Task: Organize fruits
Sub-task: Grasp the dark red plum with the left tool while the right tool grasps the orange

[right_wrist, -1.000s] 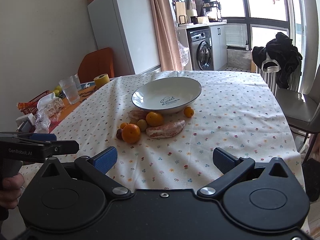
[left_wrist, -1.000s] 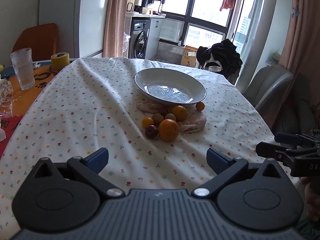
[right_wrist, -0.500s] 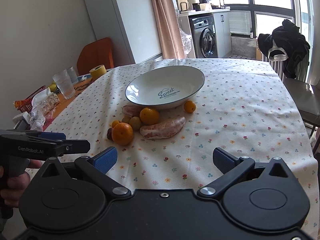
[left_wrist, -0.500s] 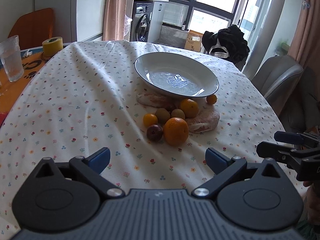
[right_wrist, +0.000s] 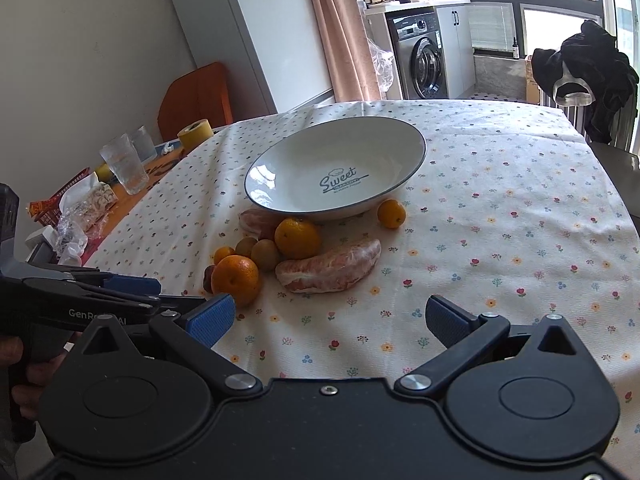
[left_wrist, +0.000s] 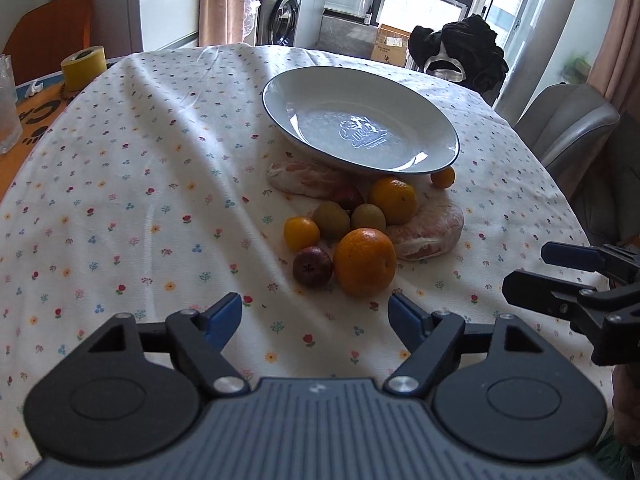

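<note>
A white bowl (left_wrist: 360, 128) marked "Sweet" sits empty on the floral tablecloth (left_wrist: 120, 200); it also shows in the right wrist view (right_wrist: 336, 168). In front of it lies a pile of fruit: a large orange (left_wrist: 364, 262), a dark plum (left_wrist: 312, 266), a small orange (left_wrist: 301, 233), two kiwis (left_wrist: 332, 220), another orange (left_wrist: 394, 200) and two peeled pomelo pieces (left_wrist: 430, 232). A tiny orange (left_wrist: 443, 177) lies apart by the bowl. My left gripper (left_wrist: 316, 316) is open and empty just short of the large orange (right_wrist: 236, 280). My right gripper (right_wrist: 326, 320) is open and empty, near the pomelo piece (right_wrist: 328, 268).
A yellow tape roll (left_wrist: 83, 68) and a glass (right_wrist: 125, 168) stand at the table's left end with snack wrappers (right_wrist: 84, 208). A grey chair (left_wrist: 560, 128) stands at the right, and a chair with black clothes (right_wrist: 588, 76) at the far end.
Both grippers have moved forward toward the fruit pile, which now looks larger and closer. The left gripper's jaws have narrowed a little but stay open. Nothing was picked up.
</note>
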